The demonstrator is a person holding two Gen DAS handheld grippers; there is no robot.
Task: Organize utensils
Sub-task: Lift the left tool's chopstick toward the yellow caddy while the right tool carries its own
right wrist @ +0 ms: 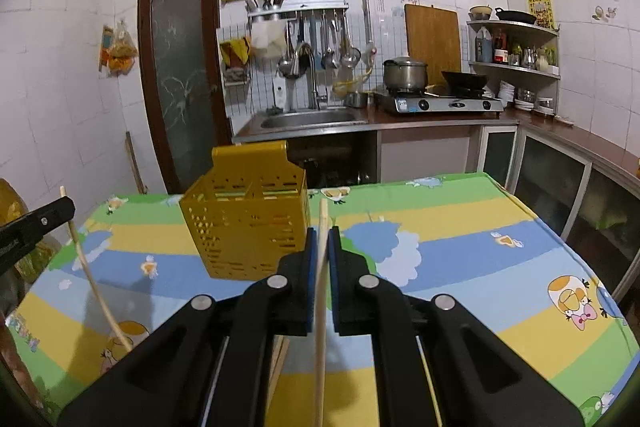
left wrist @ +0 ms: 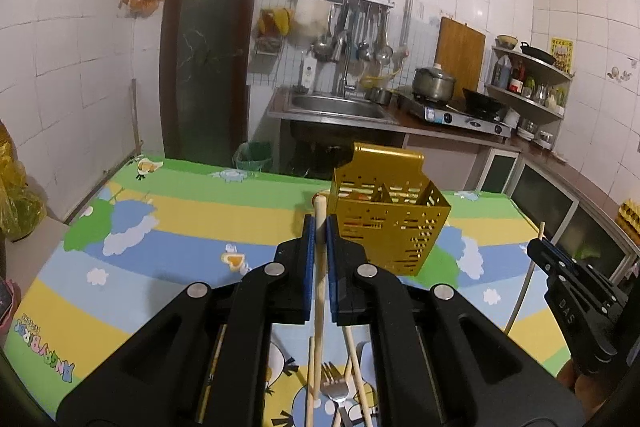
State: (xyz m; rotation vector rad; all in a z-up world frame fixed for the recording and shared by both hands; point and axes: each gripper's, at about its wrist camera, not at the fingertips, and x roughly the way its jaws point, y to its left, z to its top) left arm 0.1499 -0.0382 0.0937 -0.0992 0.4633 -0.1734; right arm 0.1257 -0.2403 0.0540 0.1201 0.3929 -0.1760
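Left tongs (left wrist: 320, 227) and right tongs (right wrist: 323, 239) each pinch one chopstick (left wrist: 319, 267) near the yellow caddy (left wrist: 390, 219); a tilted stick might miss its compartment.

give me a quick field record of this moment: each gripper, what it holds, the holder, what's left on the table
left gripper: shut on a wooden chopstick, held roughly upright
right gripper: shut on a second chopstick, also roughly upright
utensil holder: gold, perforated, divided into compartments, standing on the table ahead of both grippers
holder contents: cannot tell
table: covered with a cartoon-print cloth
left on table: a fork and more chopsticks below the left gripper
chopsticks in holder yet: neither held one
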